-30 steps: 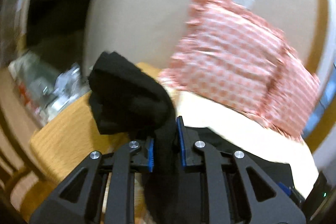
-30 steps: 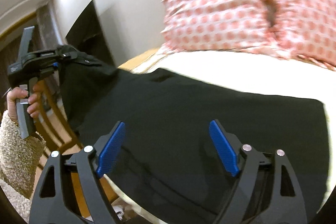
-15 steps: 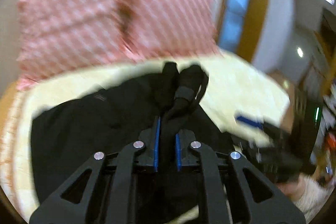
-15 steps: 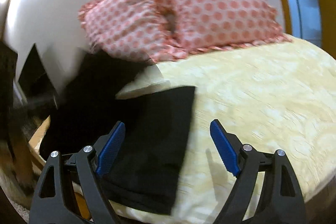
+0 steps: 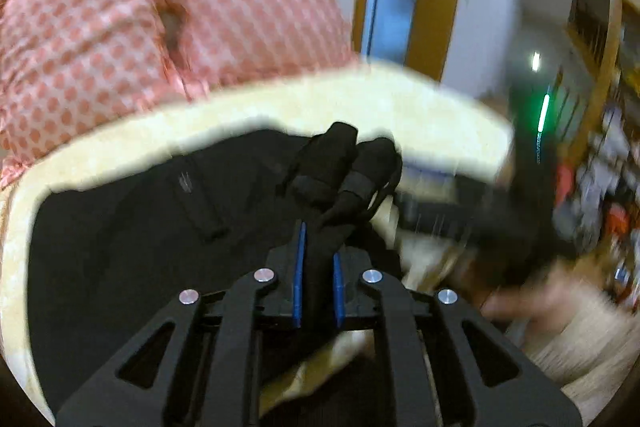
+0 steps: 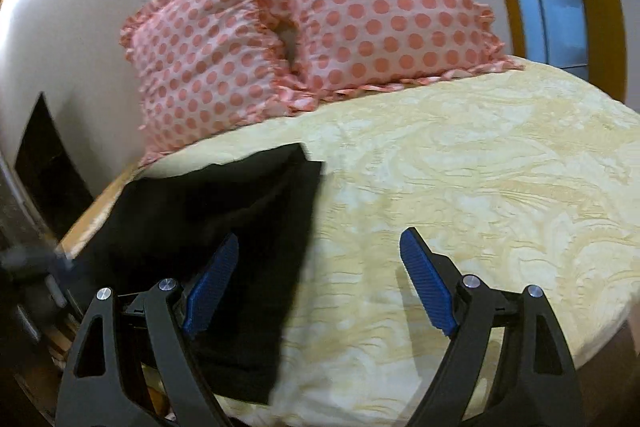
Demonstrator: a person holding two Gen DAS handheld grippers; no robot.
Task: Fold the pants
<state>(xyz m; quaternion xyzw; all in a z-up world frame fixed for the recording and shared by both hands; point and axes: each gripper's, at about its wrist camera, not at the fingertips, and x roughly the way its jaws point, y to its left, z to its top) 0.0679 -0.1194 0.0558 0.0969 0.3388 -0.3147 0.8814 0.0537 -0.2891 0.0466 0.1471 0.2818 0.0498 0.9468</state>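
A fold is in progress: black pants point(image 6: 224, 227) lie at the lower left of the yellow bed cover point(image 6: 460, 187). The left gripper point(image 5: 316, 267) pinches a bunched end above them; next it should lay that flat. The right gripper point(image 6: 316, 283) hovers spread. Polka-dot pillows point(image 6: 320, 27) sit upper centre.

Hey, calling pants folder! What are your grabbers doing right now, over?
Left gripper shut on black pants. Right gripper open, empty. Pants on yellow bedspread. Nothing in the way.
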